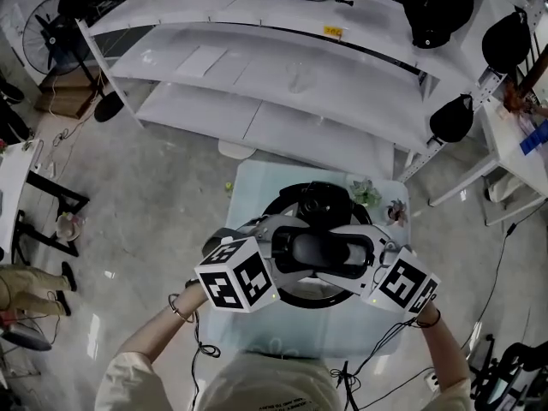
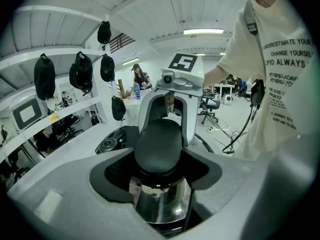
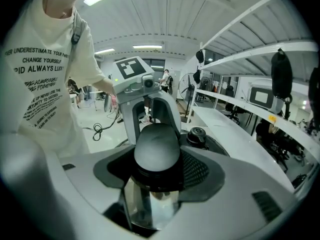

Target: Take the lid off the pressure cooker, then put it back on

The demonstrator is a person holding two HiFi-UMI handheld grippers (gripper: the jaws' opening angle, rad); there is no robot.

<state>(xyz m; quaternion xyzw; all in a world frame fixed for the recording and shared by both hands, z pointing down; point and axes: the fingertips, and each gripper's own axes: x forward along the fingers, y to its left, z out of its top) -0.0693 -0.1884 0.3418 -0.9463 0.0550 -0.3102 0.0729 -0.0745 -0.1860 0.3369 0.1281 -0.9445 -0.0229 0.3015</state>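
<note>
1. The round dark pressure cooker [image 1: 301, 300] stands in the middle of the small, pale, square tabletop [image 1: 257, 182]. We judge its black circular lid [image 1: 289, 205] to be seated on it, with the small black valve [image 1: 321, 202] on the lid's far side.
2. We hold the left hand-held gripper [image 1: 289, 248] and the right hand-held gripper [image 1: 364, 251] facing each other across the lid. One is at each end of the black, rounded, oblong handle [image 1: 321, 248]. We read this as the way to raise a broad lid level. A hold from both sides, on the one part made for gripping, should keep it from tipping.
3. The left hand-held gripper has its jaws wide apart with the near end of the handle [image 2: 159, 144] between them. Dark pad shows bare on either side of the handle, so we take it as not yet pressing and holding nothing.
4. The right hand-held gripper stands the same way. Its jaws are spread around the other end of the handle [image 3: 156, 151], ribbed pad shows bare beside it, and nothing is gripped.
5. From each hand-held gripper the handle lies straight between the jaws, the lid spreads just below them, and the valve sits a little beyond to one side. A shiny steel part shows under each handle end; we cannot tell what it belongs to.
6. We judge the lift not yet begun. Both pairs of jaws would need to close on the handle first.
</note>
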